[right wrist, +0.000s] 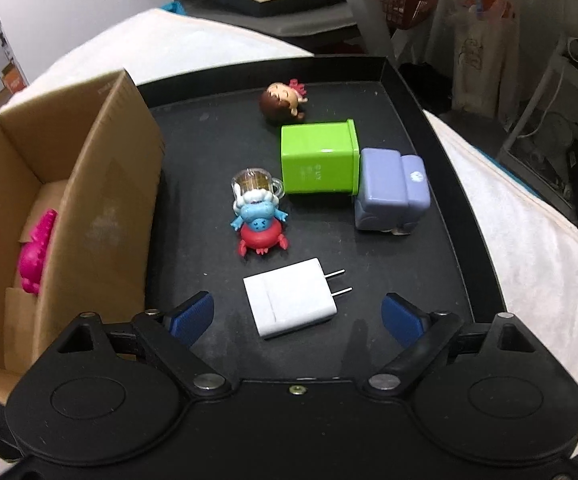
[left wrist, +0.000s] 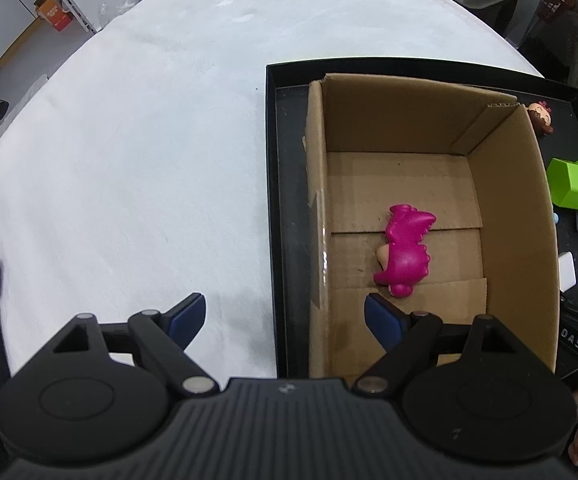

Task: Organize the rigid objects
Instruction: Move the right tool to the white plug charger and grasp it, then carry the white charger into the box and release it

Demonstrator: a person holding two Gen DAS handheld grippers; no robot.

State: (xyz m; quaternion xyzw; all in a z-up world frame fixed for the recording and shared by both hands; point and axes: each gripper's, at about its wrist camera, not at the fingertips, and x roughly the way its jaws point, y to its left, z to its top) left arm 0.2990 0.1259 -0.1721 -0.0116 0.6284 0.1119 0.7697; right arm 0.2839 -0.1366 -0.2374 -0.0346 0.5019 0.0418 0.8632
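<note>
Right gripper (right wrist: 297, 314) spread wide, empty, hovering low over the near end of the black tray (right wrist: 441, 184). Straddling the white charger (right wrist: 289, 300), one pad on each side, not touching it. Looks light, hard and smooth, probably a bit slippery; best pinched across the two long flat sides of the body, well clear of the metal prongs, which point right and would twist or slip in a pinch.

Left gripper (left wrist: 285, 318) also wide open and holding nothing, poised over the near left wall of the cardboard box (left wrist: 513, 208), one finger above the white tablecloth (left wrist: 129, 140), the other just inside the box.

Just beyond the charger, a blue and red figure (right wrist: 259, 220) with a tiny clear mug (right wrist: 255, 182) at its head; small limbs, likely brittle, safer gripped around the round red body. Further on, a green cube (right wrist: 317, 158) lying on its side, touching a lilac block (right wrist: 391, 194) to its right: both stiff and blocky, wide for the jaws, flat faces good for a squeeze. Farthest, a doll head (right wrist: 283, 100), round and likely to roll.

Inside the box, a pink dinosaur (left wrist: 407, 250) lying on the floor, plenty of bare cardboard around it. Box wall standing tall just left of the charger, so a lift needed before any move across. Raised tray rim close on the right and far side; open floor between charger and figure.
</note>
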